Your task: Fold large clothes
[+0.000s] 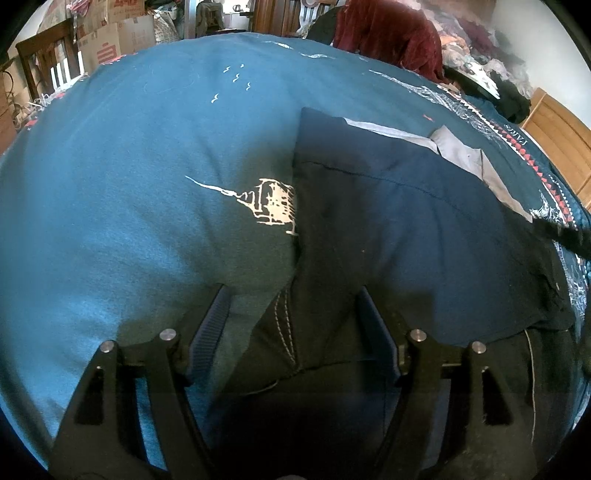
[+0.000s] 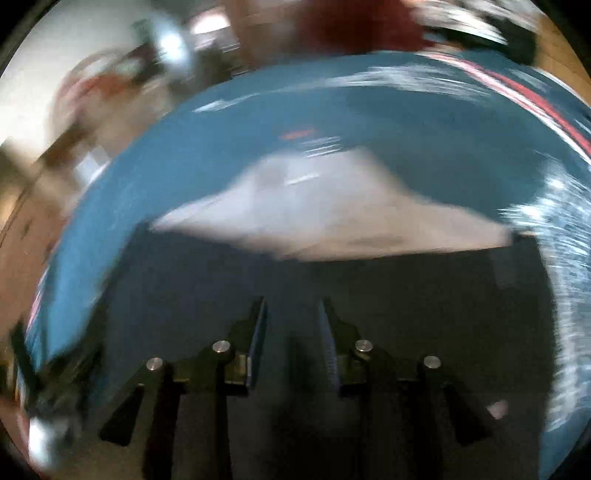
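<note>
You held your left gripper (image 1: 291, 299) low with its jaws spread wide, while your right gripper (image 2: 291, 310) pointed forward with its fingers parted by a narrower gap.

A cluttered home bedroom: teal bedspread (image 1: 129, 166), cardboard boxes (image 1: 110, 40), piled clothes (image 1: 476, 40).

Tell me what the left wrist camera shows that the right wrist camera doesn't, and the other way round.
Only the left wrist view, which is sharp, shows white stitching on the dark garment, a white boat print on the teal bedspread, and cardboard boxes behind.

Only the right wrist view, heavily blurred, shows the garment's pale grey part as a broad patch.

Both show the dark garment lying on the teal bedspread, a red cloth beyond, and each gripper's fingers apart: left gripper, right gripper.
</note>
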`<action>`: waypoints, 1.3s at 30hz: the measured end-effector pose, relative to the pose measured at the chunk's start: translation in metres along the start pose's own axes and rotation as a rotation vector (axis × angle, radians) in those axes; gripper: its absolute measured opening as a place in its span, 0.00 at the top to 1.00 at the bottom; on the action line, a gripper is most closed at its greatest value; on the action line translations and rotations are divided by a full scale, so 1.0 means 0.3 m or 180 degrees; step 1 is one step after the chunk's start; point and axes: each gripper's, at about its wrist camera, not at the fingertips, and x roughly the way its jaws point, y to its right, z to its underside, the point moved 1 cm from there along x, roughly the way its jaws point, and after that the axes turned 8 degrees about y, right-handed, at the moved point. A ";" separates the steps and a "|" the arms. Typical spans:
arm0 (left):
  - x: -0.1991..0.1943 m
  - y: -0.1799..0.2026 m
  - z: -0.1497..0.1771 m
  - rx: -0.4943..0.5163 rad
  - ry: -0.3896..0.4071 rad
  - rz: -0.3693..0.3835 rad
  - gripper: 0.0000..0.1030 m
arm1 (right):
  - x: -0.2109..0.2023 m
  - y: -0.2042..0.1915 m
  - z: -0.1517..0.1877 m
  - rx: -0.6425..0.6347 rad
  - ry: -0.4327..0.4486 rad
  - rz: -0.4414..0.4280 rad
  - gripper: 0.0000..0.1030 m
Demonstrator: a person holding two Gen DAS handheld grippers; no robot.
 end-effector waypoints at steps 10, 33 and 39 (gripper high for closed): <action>-0.033 -0.002 -0.019 -0.0027 -0.0010 -0.0048 0.30 | -0.145 0.387 0.070 0.0573 -0.0075 0.0270 0.66; -0.252 0.380 0.337 0.0390 0.0222 -0.0087 0.00 | -0.508 0.213 0.706 -0.0254 0.0251 0.0384 0.20; -0.246 0.379 0.345 0.0411 0.0229 -0.0111 0.00 | -0.472 0.220 0.702 -0.0310 0.0231 0.0146 0.02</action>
